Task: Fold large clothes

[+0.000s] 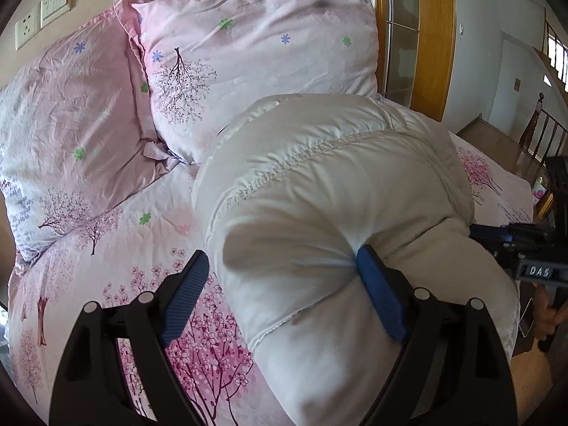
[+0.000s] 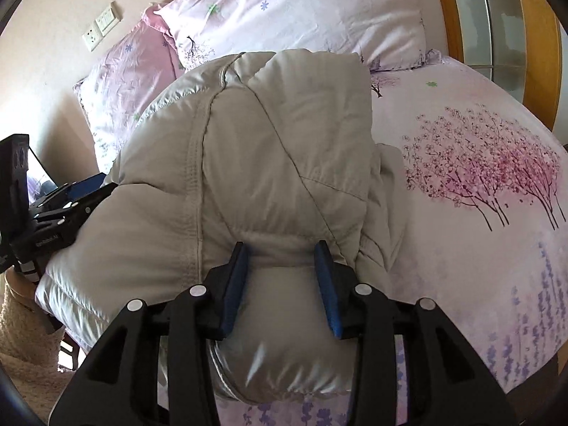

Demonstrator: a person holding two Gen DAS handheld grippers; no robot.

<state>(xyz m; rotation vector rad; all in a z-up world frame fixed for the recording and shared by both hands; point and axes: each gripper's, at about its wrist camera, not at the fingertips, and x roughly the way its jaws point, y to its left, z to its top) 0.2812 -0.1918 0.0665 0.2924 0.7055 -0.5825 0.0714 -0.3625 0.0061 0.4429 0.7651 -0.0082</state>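
Both wide-open left tool [image 1: 280, 277] and half-open right tool [image 2: 282, 269] straddle puffy jacket [image 1: 319, 184].

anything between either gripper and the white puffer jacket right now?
Nothing visible. The white puffer jacket already bulges between the left gripper's wide jaws, one pad dug into it. The right gripper's pads flank a fold of it. Both pillows lie behind on the bed.
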